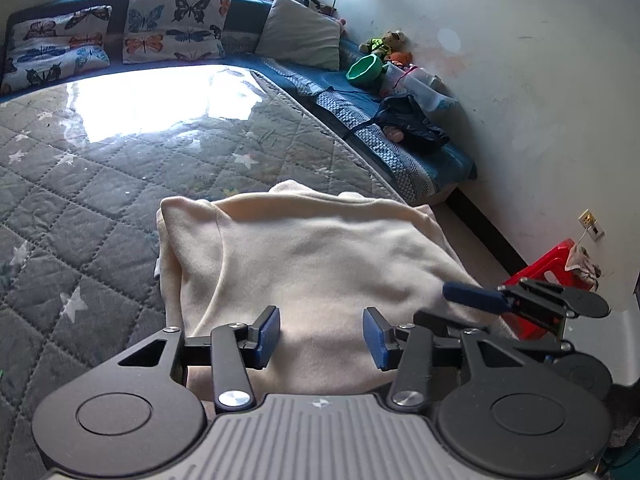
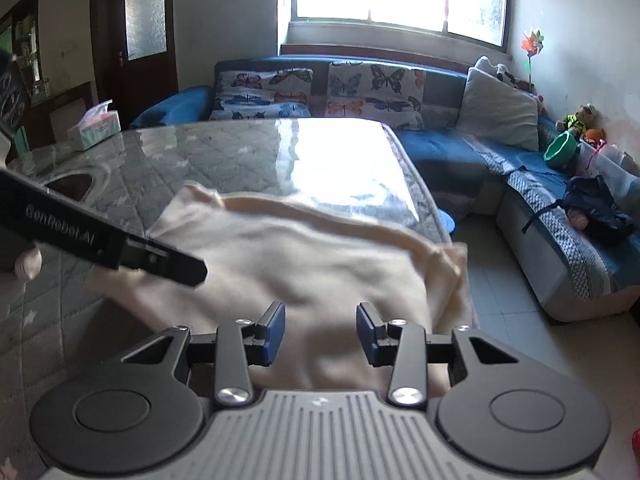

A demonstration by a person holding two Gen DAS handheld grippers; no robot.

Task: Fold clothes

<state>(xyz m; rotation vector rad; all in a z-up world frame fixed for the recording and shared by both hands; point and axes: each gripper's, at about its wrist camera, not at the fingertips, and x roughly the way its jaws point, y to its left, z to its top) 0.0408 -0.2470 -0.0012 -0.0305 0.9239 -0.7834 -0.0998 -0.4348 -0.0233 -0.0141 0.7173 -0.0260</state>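
Left wrist view: left gripper [image 1: 321, 335] released, fingers spread above cream garment [image 1: 304, 264] | right gripper [image 2: 321, 332] released, over same garment | garment lies on quilted table [image 1: 80, 208] | sofa [image 2: 460, 148] beyond

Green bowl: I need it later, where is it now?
The green bowl sits tipped on the blue sofa by the right wall, beside the stuffed toys.

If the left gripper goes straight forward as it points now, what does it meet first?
Most likely the cream garment, spread on the quilted table cover right ahead of the open left gripper. Depth is unclear, so it might pass just above the cloth.
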